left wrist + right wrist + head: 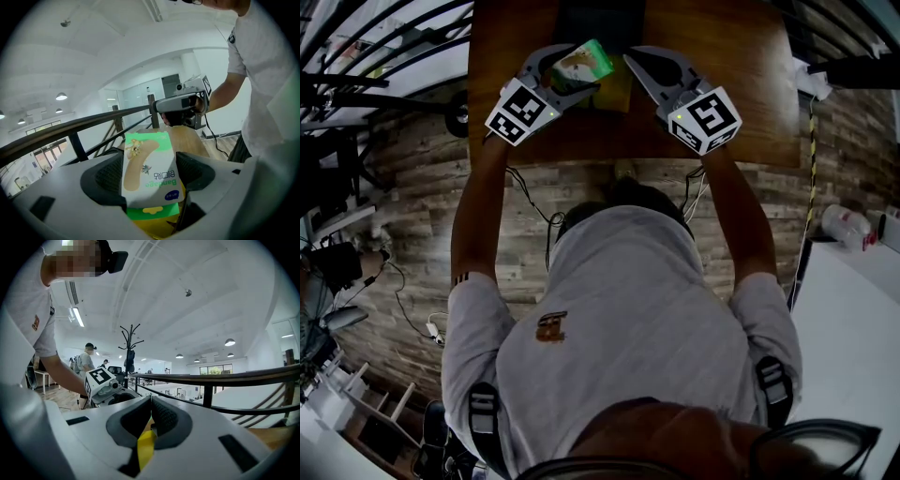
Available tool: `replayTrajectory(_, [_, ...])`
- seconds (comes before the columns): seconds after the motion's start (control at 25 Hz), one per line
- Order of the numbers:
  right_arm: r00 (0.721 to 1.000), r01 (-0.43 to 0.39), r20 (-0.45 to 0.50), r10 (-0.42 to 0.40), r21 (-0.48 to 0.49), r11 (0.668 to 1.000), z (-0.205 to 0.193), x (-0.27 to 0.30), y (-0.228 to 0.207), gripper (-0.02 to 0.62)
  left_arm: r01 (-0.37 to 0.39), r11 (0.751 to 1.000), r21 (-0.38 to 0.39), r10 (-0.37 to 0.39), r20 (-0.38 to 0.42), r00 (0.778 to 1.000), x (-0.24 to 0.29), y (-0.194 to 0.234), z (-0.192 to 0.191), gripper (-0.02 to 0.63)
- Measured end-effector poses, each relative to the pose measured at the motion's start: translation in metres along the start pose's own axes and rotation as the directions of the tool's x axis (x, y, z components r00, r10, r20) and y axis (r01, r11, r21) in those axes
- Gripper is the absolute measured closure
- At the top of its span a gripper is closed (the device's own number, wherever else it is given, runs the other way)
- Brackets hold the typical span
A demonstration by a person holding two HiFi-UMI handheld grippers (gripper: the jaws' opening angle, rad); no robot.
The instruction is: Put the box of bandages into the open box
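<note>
The bandage box (584,62), green and white with a plaster pictured on it, is clamped between the jaws of my left gripper (572,71) above the wooden table. In the left gripper view the bandage box (151,168) fills the gap of the left gripper (150,176), with the yellow open box (152,227) just beneath it. My right gripper (631,60) sits close beside it, shut on a yellow flap (146,448) of the open box (617,94). In the right gripper view the right gripper (151,420) has its pads pressed together on that flap.
The wooden table (741,84) runs to a black railing (384,47) at the far left. A dark mat (600,21) lies behind the boxes. Cables (530,202) trail on the plank floor. A white table (853,319) with a bottle (847,225) stands at the right.
</note>
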State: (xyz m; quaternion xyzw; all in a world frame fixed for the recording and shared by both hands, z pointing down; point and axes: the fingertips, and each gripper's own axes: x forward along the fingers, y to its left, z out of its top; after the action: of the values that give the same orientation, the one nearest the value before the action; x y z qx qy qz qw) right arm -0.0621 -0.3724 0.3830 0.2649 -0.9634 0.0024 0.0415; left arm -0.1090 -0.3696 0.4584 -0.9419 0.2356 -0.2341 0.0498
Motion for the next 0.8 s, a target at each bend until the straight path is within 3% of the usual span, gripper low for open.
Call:
replayTrajectory(0.32, [1.000, 0.003, -0.023, -0.002, 0.012, 1.000, -0.015, 0.009, -0.010, 0.563, 0.085, 0.996, 0.019, -0.082, -0.136, 0.987, 0.024, 0.002, -0.035, 0.245])
replayTrajectory(0.8, [0.999, 0.020, -0.036, -0.019, 0.028, 0.999, -0.026, 0.008, -0.026, 0.563, 0.222, 0.971, 0.088, -0.181, -0.330, 0.926, 0.062, -0.009, -0.072, 0.245])
